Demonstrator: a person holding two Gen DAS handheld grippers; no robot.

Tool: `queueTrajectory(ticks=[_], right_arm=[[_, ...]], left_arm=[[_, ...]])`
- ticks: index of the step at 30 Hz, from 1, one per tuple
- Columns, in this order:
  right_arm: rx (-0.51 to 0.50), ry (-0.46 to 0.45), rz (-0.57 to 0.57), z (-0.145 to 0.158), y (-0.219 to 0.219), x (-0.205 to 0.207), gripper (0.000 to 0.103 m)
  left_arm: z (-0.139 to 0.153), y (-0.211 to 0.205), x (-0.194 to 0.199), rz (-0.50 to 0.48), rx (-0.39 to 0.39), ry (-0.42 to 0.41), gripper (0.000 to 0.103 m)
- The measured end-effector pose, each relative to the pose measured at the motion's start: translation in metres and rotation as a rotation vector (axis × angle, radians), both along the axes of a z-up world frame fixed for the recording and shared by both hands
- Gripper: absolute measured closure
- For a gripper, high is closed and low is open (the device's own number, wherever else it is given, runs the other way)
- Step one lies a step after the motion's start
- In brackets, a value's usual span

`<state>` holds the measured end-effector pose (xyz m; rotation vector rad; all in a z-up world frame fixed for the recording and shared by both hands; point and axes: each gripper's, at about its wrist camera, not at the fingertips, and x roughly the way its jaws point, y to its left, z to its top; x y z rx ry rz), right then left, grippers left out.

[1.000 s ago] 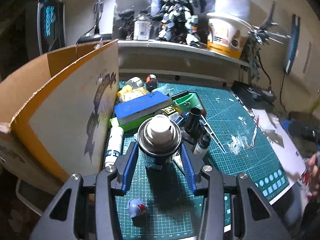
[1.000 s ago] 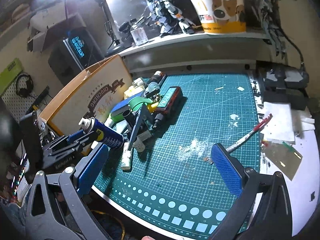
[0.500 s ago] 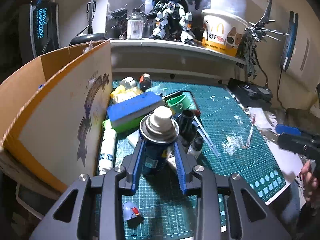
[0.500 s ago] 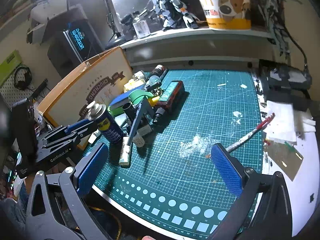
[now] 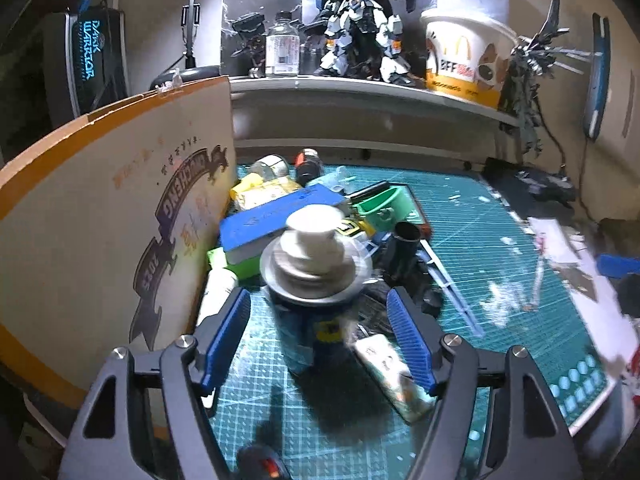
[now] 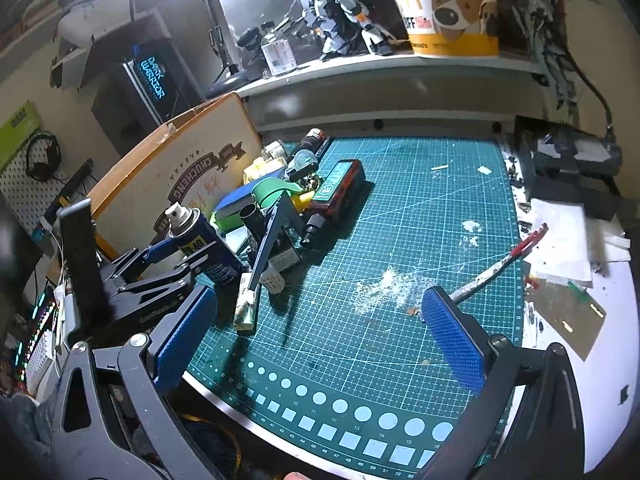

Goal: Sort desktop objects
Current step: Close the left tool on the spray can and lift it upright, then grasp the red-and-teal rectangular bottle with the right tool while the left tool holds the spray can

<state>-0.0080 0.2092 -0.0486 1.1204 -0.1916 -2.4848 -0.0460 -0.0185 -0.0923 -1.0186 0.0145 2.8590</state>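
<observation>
A blue spray can with a white nozzle (image 5: 314, 280) stands on the green cutting mat (image 5: 500, 280), blurred, between the fingers of my left gripper (image 5: 320, 332). The blue pads stand apart from the can on both sides, so the left gripper is open. The can (image 6: 200, 240) and the left gripper (image 6: 176, 260) also show in the right wrist view. Behind the can lies a pile of desk objects (image 5: 320, 208): a blue block, green tape, tubes, bottles. My right gripper (image 6: 320, 332) is open and empty over the mat's front edge.
A tall cardboard box (image 5: 100, 220) stands at the left of the mat. A small flat pack (image 5: 394, 372) lies by the left gripper's right finger. A red-tipped stick (image 6: 500, 264), white dust and papers (image 6: 560, 240) lie at right. A shelf with figures and a paper bucket (image 6: 448, 12) runs behind.
My left gripper has opened: its pads, shut on the spray can half a second ago, now stand clear of it. The can rests on the mat. The right gripper has barely moved.
</observation>
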Motion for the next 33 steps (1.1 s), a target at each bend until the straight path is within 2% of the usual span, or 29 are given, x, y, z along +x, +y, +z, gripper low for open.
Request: queueTrajectory(ticks=[6, 13, 14, 16, 22, 27, 30, 33], right_arm=[[0.014, -0.010, 0.000, -0.004, 0.000, -0.002, 0.000], [0.035, -0.007, 0.012, -0.010, -0.006, -0.004, 0.000], [0.040, -0.003, 0.014, -0.010, -0.007, -0.004, 0.000], [0.044, 0.007, 0.014, -0.010, -0.009, -0.004, 0.000], [-0.012, -0.015, -0.018, -0.015, -0.006, -0.014, 0.000], [-0.119, -0.061, -0.135, -0.024, 0.004, -0.040, 0.000], [-0.132, -0.103, -0.182, -0.032, 0.002, -0.066, 0.005], [-0.084, -0.116, -0.178, -0.036, -0.012, -0.096, 0.020]], left_arm=[[-0.012, -0.005, -0.004, 0.030, 0.060, -0.042, 0.032], [-0.012, -0.002, -0.003, 0.024, 0.061, -0.022, 0.032], [-0.011, -0.002, -0.002, 0.025, 0.068, -0.014, 0.036], [-0.009, -0.005, 0.000, 0.028, 0.077, 0.003, 0.056], [-0.007, -0.009, 0.003, 0.009, 0.088, 0.010, 0.057], [-0.001, -0.013, 0.009, -0.013, 0.107, 0.011, 0.057], [0.005, -0.012, 0.014, -0.030, 0.100, 0.023, 0.057], [0.009, -0.011, 0.019, -0.045, 0.085, 0.032, 0.057]])
